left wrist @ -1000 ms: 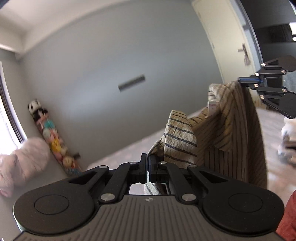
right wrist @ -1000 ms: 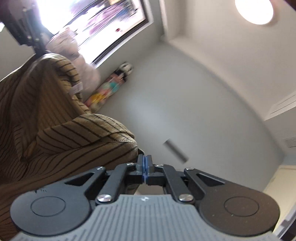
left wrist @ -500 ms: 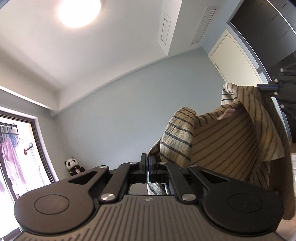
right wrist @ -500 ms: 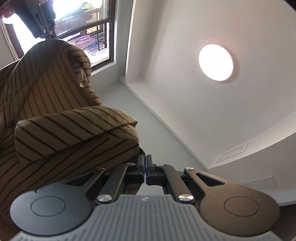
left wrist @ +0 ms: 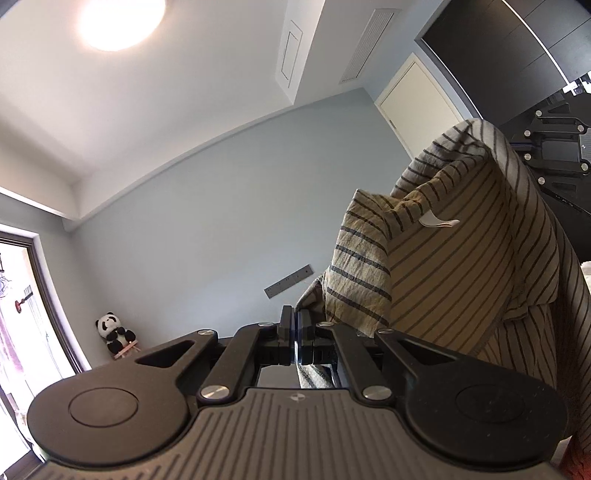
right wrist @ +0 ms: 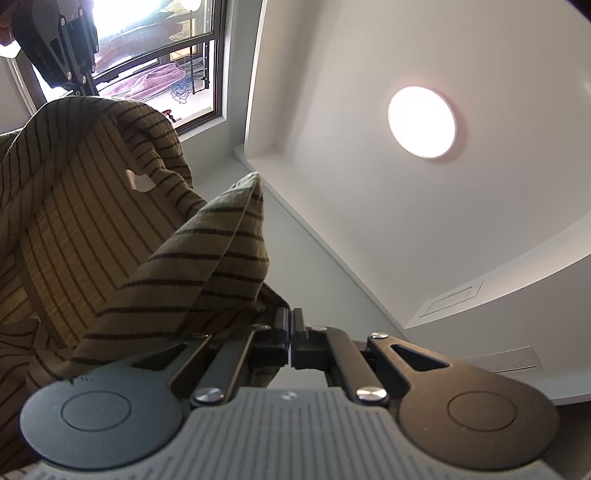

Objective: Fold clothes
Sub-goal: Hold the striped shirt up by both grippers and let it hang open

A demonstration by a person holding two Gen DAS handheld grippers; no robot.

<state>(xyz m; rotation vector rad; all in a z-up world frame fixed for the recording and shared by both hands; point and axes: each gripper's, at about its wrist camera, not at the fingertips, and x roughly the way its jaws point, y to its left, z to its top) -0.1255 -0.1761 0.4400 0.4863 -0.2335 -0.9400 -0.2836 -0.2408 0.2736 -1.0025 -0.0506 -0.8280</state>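
Striped shirt: matt woven cloth; claw: matt black plastic.

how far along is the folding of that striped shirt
Early. Done: the tan striped shirt is picked up, pinched at two spots by the left gripper and the right gripper, both shut on its cloth. In hand: it hangs bunched between them in the air, its white neck label showing. Left: no neat fold is visible, so spreading, folding and laying it down all remain.

Both wrist cams sit close behind their fingers, tilted up at the ceiling. They share the ceiling lamp and striped garment.
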